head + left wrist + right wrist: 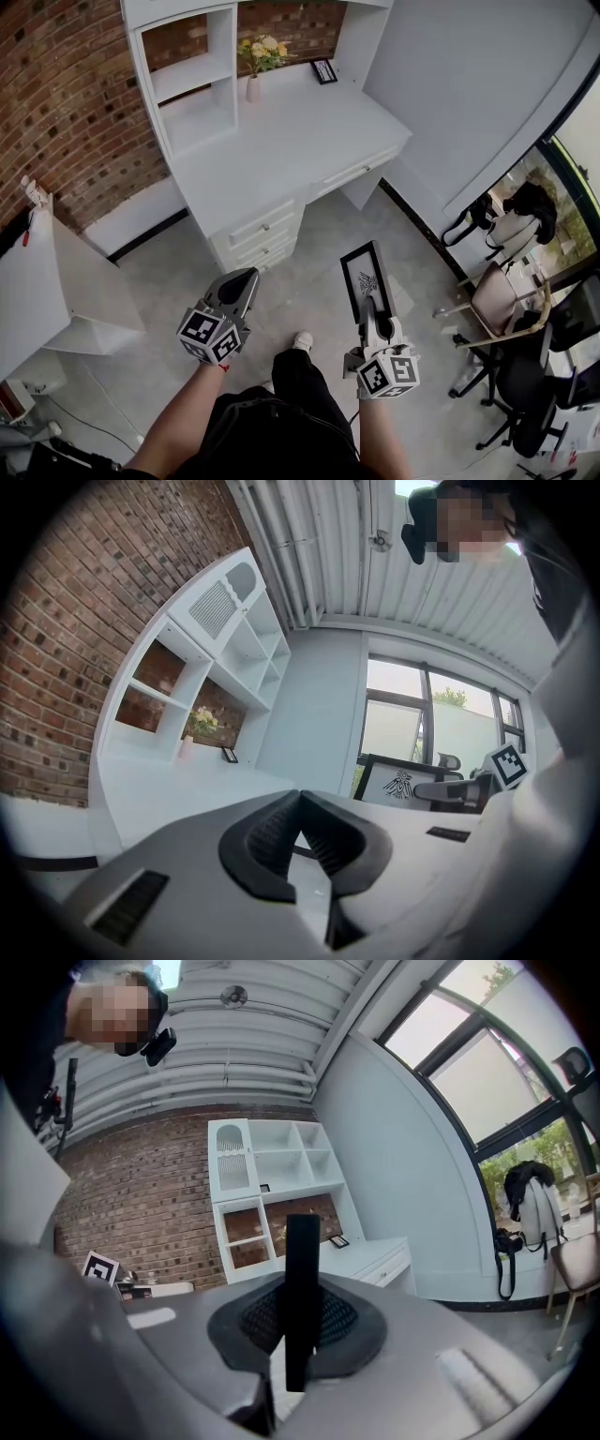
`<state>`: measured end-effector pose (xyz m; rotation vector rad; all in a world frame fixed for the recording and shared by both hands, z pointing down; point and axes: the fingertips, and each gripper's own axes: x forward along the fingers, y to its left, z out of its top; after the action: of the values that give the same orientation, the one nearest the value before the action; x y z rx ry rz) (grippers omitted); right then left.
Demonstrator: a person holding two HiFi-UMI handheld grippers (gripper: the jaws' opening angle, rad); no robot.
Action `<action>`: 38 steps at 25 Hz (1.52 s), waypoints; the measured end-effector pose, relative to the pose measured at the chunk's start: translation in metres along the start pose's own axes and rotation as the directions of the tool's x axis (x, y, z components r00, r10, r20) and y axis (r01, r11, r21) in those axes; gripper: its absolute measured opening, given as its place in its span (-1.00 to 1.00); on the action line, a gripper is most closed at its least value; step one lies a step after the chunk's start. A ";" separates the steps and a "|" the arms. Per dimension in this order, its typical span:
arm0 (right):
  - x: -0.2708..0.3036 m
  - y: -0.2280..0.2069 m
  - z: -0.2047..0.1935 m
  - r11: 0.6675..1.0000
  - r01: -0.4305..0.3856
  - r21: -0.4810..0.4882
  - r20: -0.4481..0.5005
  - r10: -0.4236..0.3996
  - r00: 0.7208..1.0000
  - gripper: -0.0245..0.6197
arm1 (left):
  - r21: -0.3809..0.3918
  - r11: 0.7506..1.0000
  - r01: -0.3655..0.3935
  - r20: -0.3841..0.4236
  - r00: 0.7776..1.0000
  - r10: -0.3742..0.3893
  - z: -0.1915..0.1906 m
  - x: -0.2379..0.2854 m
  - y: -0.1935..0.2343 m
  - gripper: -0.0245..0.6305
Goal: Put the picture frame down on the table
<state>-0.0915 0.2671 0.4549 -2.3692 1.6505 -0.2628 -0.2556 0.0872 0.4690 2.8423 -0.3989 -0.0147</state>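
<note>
My right gripper [367, 307] is shut on a black picture frame [366, 278] with a white print, held above the floor in front of the white desk [281, 141]. In the right gripper view the picture frame [301, 1288] shows edge-on as a dark bar clamped between the pads. My left gripper [242, 286] is shut with nothing in it, held level at the left; its jaws meet in the left gripper view [298, 832], where the picture frame [403, 783] shows at the right.
A vase of yellow flowers [256, 58] and a small framed picture [324, 70] stand at the back of the desk. Drawers [264, 230] face me. A low white table [56, 281] is at the left, chairs [511, 309] at the right.
</note>
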 end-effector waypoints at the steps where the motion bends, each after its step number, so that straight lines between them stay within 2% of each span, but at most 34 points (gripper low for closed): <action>1: 0.007 -0.002 0.002 1.000 -0.008 -0.002 0.000 0.008 1.000 -0.86 | -0.001 1.000 -0.004 0.001 1.000 0.004 0.001 0.006 0.003 -0.94; 12: 0.088 -0.052 0.028 1.000 -0.030 -0.006 -0.026 0.030 0.999 -0.86 | -0.009 1.000 -0.005 0.015 1.000 0.006 0.028 0.098 0.025 -0.94; 20: 0.123 -0.083 0.030 0.999 -0.044 0.014 -0.034 0.044 0.998 -0.86 | -0.023 1.000 -0.013 0.004 1.000 0.013 0.025 0.145 0.032 -0.94; 32: 0.175 -0.139 0.052 0.997 -0.079 0.021 -0.006 0.080 0.997 -0.86 | 0.005 1.000 -0.025 0.011 1.000 0.025 0.029 0.222 0.034 -0.94; 38: 0.188 -0.161 0.052 0.995 -0.091 0.041 -0.006 0.091 0.996 -0.86 | 0.014 0.999 -0.036 0.015 0.999 0.036 0.025 0.243 0.030 -0.94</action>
<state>0.1323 0.1486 0.4551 -2.2597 1.7346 -0.2863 -0.0310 -0.0132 0.4598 2.8498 -0.4546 -0.0267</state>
